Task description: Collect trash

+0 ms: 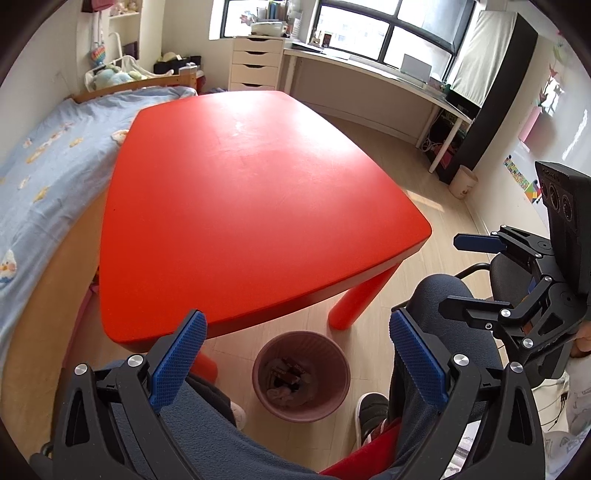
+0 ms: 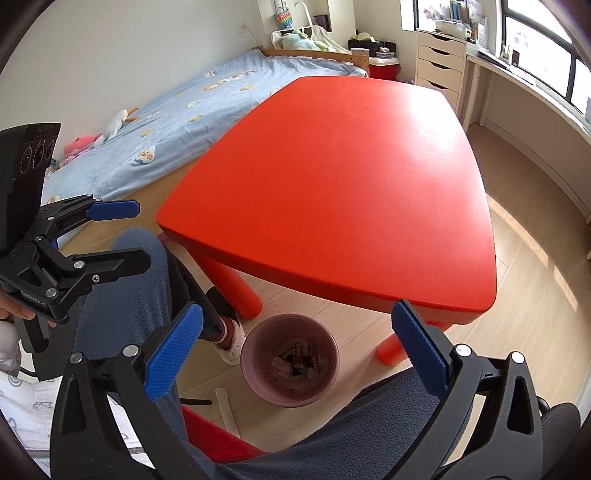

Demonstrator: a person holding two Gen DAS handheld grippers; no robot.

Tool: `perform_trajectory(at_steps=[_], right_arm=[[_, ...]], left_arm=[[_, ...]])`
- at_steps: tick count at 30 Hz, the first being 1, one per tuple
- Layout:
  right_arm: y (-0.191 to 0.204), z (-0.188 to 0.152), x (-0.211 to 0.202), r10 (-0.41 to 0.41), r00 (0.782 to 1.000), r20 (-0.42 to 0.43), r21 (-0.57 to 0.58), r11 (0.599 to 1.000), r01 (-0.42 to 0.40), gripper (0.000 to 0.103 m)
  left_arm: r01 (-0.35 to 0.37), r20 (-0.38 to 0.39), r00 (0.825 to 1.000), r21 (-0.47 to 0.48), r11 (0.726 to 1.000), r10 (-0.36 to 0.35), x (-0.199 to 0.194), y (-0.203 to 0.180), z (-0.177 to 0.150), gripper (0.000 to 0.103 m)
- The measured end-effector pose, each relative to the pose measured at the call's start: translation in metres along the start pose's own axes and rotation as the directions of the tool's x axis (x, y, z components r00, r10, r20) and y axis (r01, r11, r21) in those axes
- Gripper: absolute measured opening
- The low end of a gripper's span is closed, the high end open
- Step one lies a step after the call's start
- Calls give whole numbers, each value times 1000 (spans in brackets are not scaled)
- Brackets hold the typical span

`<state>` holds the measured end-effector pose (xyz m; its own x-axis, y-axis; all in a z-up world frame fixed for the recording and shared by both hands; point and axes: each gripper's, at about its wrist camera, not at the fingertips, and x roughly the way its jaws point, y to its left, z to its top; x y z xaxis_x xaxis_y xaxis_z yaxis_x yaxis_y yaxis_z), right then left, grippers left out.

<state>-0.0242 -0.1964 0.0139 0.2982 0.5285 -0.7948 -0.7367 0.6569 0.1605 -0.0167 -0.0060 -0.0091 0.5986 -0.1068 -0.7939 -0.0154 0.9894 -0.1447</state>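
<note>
Trash (image 1: pixel 286 376) already down in the pink bin (image 1: pixel 301 410) on the floor, between the knees (just beside the red table (image 1: pixel 251 192)). Left gripper (image 1: pixel 297 360) and right gripper (image 2: pixel 295 349) above it, jaws spread wide, nothing held.

A red bench (image 1: pixel 251 192) with thick round legs stands on a pale wood floor (image 2: pixel 535 280). Beside it lies a bed (image 2: pixel 192 110) under a light blue cover printed with ducks, with soft toys (image 2: pixel 79 146) at its edge. A white drawer unit (image 1: pixel 255 62) stands under the window (image 1: pixel 388 33), next to a long white desk (image 1: pixel 369 74).
</note>
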Motion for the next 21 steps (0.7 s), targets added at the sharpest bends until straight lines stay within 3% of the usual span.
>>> perform_trajectory(at_steps=[8,13,21], right_arm=[[-16,49,-11,-64,994,92,2,998,64,100],[-30,80,-9,-77,988,131,18,997,75,100],[-41,101,-3,-77,987,141,23,997,74,100]], left_arm=[[-57,89,994,7,998,56,-6,12,37,95],[-56,125,991,-3,998,56,-1,20,61,97],[-30,104,994,-25,999,33,15,32,79,97]])
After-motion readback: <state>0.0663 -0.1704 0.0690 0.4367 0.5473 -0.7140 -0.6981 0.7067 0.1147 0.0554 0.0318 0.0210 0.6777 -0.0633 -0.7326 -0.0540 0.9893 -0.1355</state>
